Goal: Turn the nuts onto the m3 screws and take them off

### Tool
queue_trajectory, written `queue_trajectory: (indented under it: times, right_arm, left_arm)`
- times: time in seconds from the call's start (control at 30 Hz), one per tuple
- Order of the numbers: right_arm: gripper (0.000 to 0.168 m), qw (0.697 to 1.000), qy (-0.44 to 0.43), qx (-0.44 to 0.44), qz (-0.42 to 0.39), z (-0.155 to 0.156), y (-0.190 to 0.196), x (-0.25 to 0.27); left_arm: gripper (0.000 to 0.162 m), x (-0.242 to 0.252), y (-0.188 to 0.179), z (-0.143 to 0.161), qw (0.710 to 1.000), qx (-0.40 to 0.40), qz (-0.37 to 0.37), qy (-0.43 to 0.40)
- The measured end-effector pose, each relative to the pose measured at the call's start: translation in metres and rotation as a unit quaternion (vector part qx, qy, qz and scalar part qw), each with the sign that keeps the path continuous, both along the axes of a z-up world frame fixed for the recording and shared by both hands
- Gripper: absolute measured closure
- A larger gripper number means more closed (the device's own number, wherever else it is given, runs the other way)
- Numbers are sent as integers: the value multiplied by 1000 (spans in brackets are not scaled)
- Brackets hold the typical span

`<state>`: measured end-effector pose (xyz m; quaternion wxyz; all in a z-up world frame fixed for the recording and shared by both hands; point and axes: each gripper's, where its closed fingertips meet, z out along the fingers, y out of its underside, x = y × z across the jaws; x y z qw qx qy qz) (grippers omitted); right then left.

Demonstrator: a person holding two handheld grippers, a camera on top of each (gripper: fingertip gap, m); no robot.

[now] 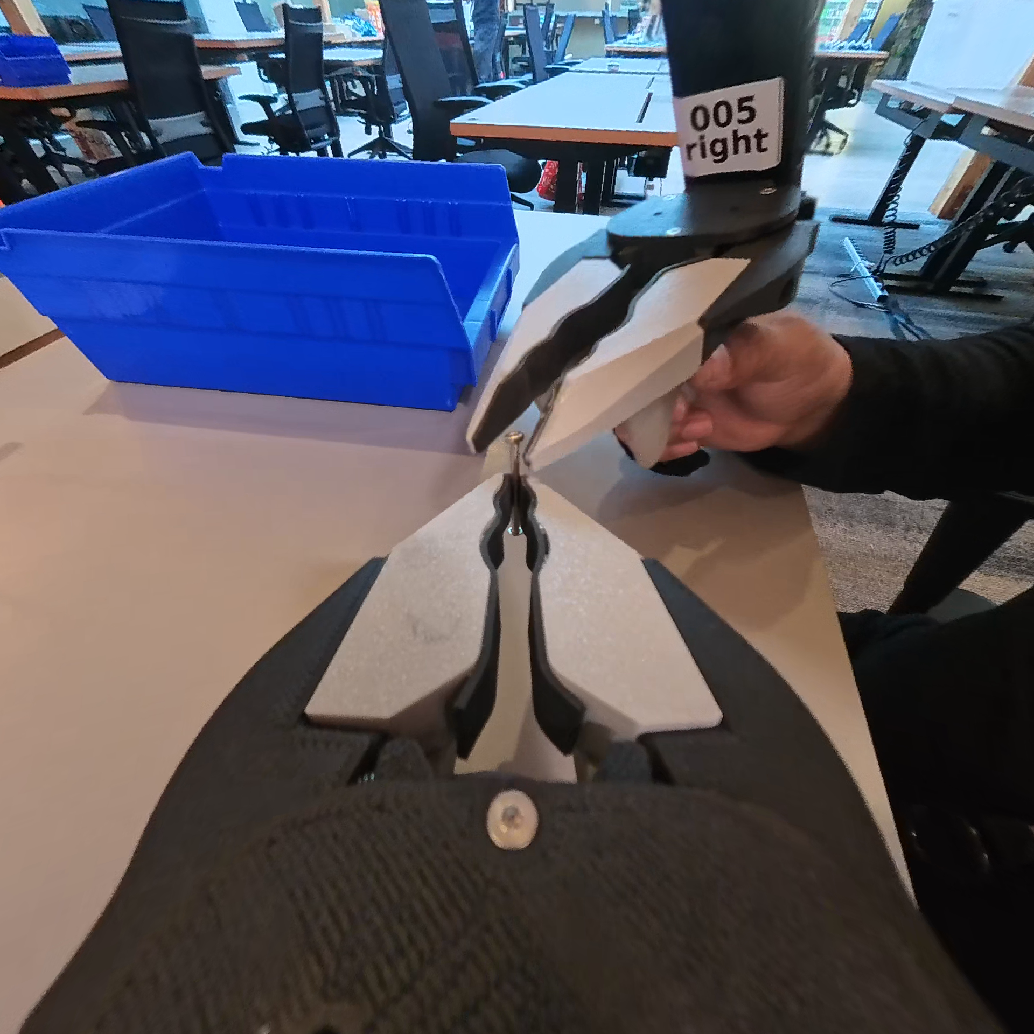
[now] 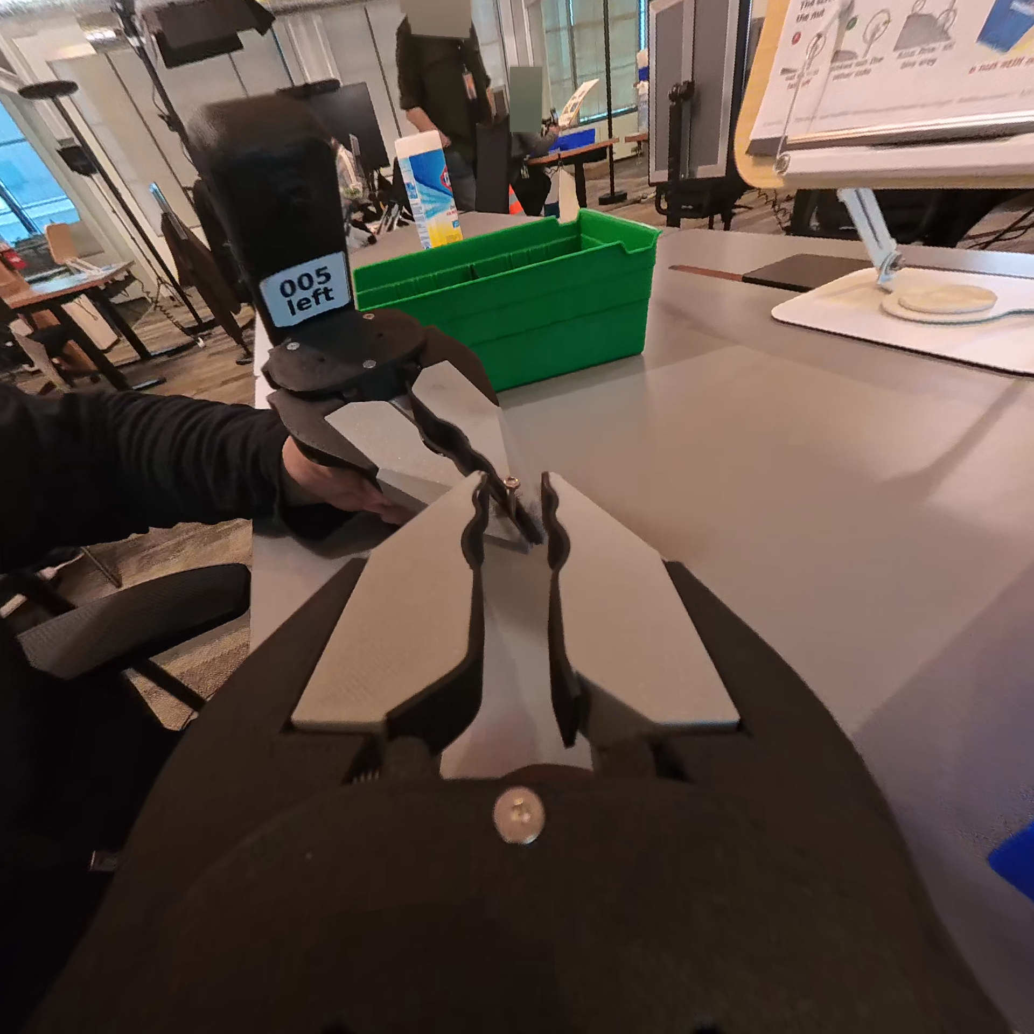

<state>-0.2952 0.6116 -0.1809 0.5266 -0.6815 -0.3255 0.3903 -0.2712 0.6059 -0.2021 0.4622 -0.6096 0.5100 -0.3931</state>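
Above the tabletop, the left gripper pinches the screw upright. Right gripper hangs loose around it; close gently, then twist slowly.

Screw between facing tongs — bin behind-left.

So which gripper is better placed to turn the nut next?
Probably the right gripper: its open fingers flank the screw head end, while the left gripper is shut on the screw.
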Motion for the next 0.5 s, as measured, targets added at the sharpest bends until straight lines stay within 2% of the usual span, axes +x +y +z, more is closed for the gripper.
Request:
queue_trajectory:
  times: [0.07, 0.1, 0.2, 0.5]
  right_arm:
    - [158, 1000, 0, -3, 5, -1, 0, -4]
    - [166, 1000, 0, -2, 9, -1, -1, -4]
    - [166, 1000, -1, 4, 30, 2, -5, -6]
    - [167, 978, -19, 44, 201, 16, -41, -18]
  left_arm:
    - [162, 0, 0, -1, 1000, 0, -1, 2]
    - [162, 0, -2, 0, 1000, 0, -5, 1]
    - [162, 1, -5, 2, 1000, -1, -19, -6]
    - [162, -9, -42, 17, 986, -20, -159, -48]
